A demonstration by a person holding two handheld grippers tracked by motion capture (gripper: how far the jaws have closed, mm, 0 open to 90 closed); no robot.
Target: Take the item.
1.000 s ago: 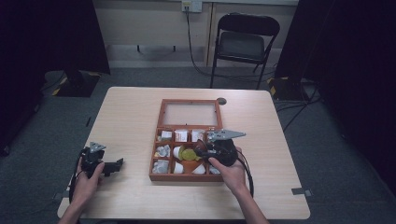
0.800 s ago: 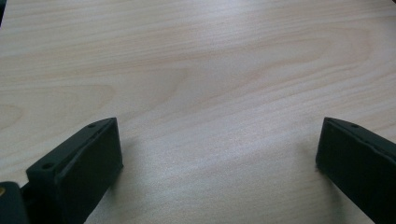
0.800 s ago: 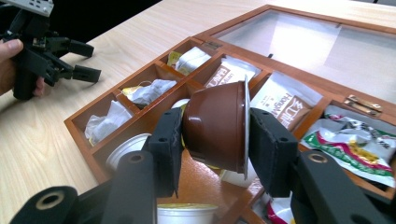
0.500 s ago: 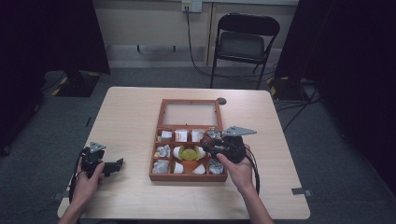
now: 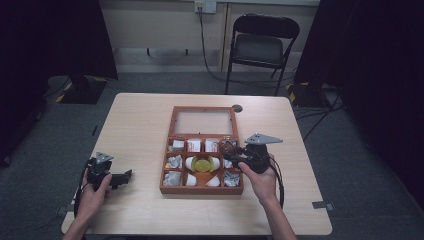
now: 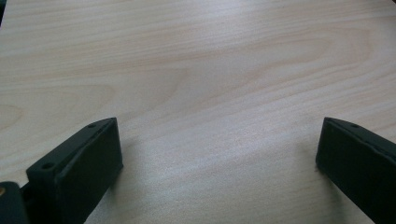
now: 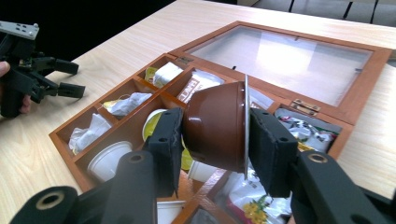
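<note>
Only right gripper [image 7: 212, 130] view resolves brown capsule [image 7: 217, 125]

A pale wooden counter [image 5: 145, 125] carries an open wooden box [image 5: 168, 170] near its middle, the glass lid [image 5: 202, 121] lying flat toward the far edge. The box's compartments hold white cups [image 7: 109, 161], crumpled silvery packets [image 5: 174, 161] and small paper sachets [image 5: 193, 145]. A yellow-green round lid [image 5: 202, 163] sits in the centre compartment. A small dark disc [image 5: 237, 108] lies near the far edge. Beyond the counter a folding chair [image 5: 263, 44] stands on grey carpet [image 5: 150, 82] by the wall.
</note>
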